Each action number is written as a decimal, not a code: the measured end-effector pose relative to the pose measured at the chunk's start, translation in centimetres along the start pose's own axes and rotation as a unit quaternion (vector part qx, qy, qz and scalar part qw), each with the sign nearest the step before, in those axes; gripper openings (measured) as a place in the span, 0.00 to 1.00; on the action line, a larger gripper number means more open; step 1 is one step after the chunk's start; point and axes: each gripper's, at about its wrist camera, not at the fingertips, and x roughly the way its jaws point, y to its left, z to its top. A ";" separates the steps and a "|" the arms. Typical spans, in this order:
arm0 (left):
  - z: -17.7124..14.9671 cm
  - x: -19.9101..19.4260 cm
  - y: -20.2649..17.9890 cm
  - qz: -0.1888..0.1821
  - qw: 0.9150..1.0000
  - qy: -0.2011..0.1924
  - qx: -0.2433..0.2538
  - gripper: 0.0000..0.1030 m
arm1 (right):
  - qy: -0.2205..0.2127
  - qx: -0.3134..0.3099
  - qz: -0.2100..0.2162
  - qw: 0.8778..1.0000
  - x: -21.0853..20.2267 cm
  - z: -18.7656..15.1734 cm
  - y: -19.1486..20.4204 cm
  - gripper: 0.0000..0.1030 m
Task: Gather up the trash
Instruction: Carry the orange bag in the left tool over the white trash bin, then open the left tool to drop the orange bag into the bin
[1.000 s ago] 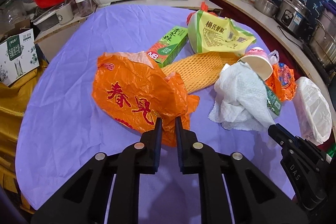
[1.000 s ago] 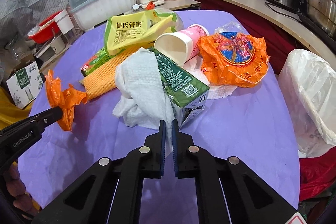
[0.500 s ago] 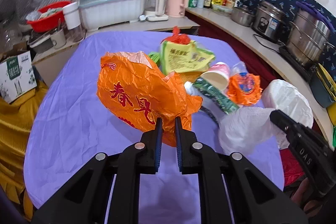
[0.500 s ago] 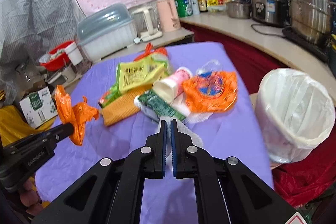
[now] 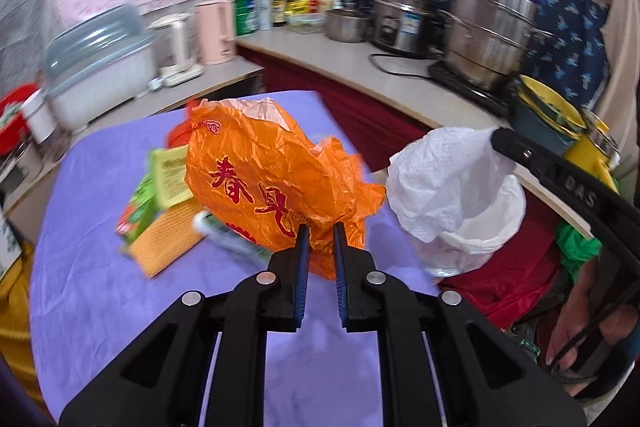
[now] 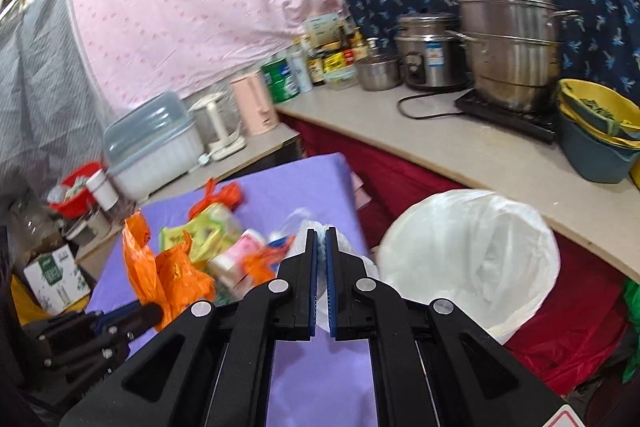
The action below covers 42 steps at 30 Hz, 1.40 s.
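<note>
Above purple table | left claw clamps orange bag | right claw clamps white tissue

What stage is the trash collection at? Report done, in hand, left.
Done: nothing visibly in the white-lined trash bin yet.
In hand: the left gripper pinches the crumpled orange plastic bag; the right gripper pinches the white paper towel beside the bin.
Left: green carton, yellow mesh sleeve and wrappers on the purple table.

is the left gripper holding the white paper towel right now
No, the left gripper is shut on the orange plastic bag; the white paper towel hangs from the right gripper.
</note>
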 end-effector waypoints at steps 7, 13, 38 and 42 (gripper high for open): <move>2.3 3.9 -6.9 -0.064 0.996 -0.004 0.068 0.11 | -0.010 0.042 -0.061 0.997 0.7 2.4 -8.0 0.04; 2.9 8.8 -12.2 -0.119 0.986 0.019 0.116 0.11 | -0.003 0.079 -0.090 0.993 2.9 1.9 -13.5 0.04; 2.8 15.5 -12.4 -0.098 0.993 0.050 0.051 0.56 | -0.008 0.118 -0.117 0.986 4.0 0.0 -16.5 0.47; 3.3 14.4 -10.7 -0.086 0.995 0.040 0.029 0.56 | -0.012 0.102 -0.109 0.989 3.2 0.0 -14.7 0.50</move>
